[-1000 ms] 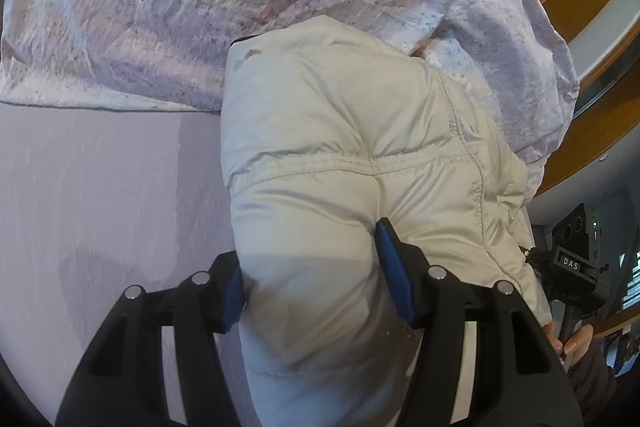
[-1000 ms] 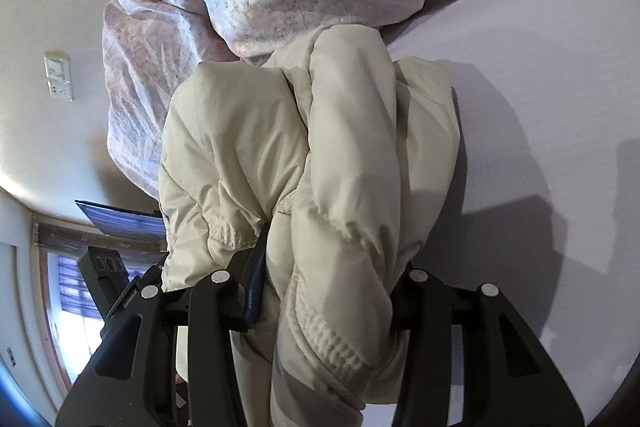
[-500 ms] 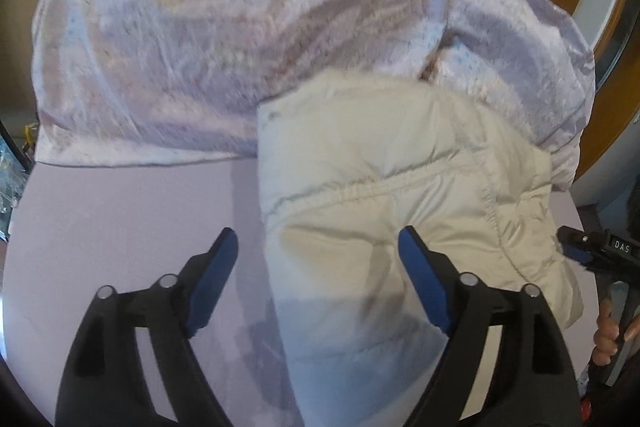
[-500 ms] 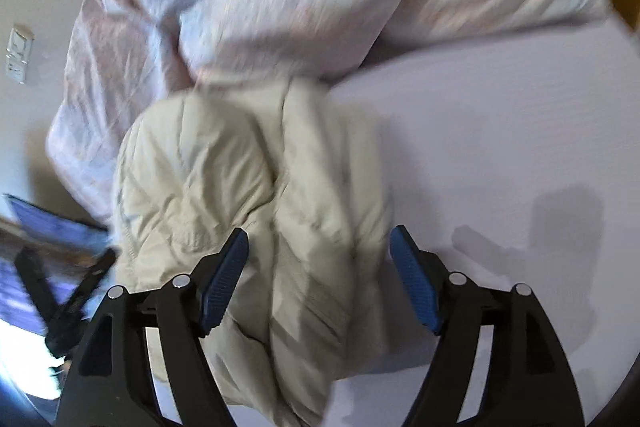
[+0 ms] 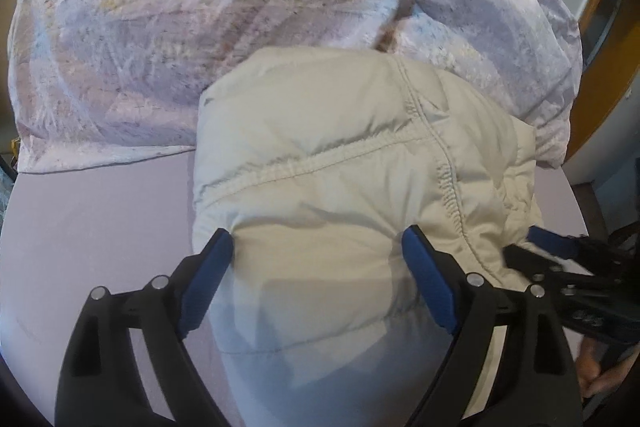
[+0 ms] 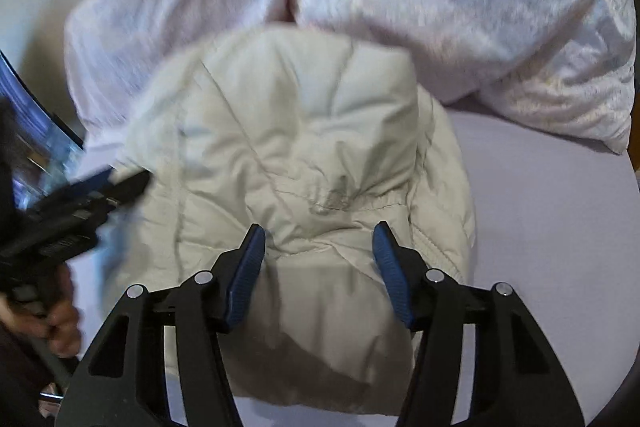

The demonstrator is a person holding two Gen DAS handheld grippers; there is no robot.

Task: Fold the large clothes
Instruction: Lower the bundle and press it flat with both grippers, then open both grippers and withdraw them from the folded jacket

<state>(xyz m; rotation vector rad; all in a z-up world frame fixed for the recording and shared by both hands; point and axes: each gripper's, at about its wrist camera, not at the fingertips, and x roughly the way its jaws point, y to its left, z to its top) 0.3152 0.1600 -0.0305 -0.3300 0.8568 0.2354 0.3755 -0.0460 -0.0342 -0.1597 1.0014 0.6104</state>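
Nearest in the left wrist view, the left gripper (image 5: 318, 259) stands with its jaws spread wide, having just been opening. The cream puffer jacket (image 5: 360, 163) bulges up between its blue pads (image 5: 208, 279); whether the pads touch the fabric cannot be told. Off to the right of this claw, the other tool's blue tip pokes in over the jacket's edge, with part of a hand (image 5: 596, 371) below it.

In the right wrist view, the right gripper (image 6: 318, 255) also has its jaws apart over the folded jacket (image 6: 288, 131), and they have just been closing; the fabric lies between them, not pinched. To this claw's left, the other tool and the hand (image 6: 56, 323) gripping it appear blurred.

The jacket lies bundled on a pale lilac bed sheet (image 6: 552, 227), which spreads out to both sides. Beyond the jacket, farthest from both claws, a crumpled pastel duvet (image 5: 180, 27) is heaped across the bed.
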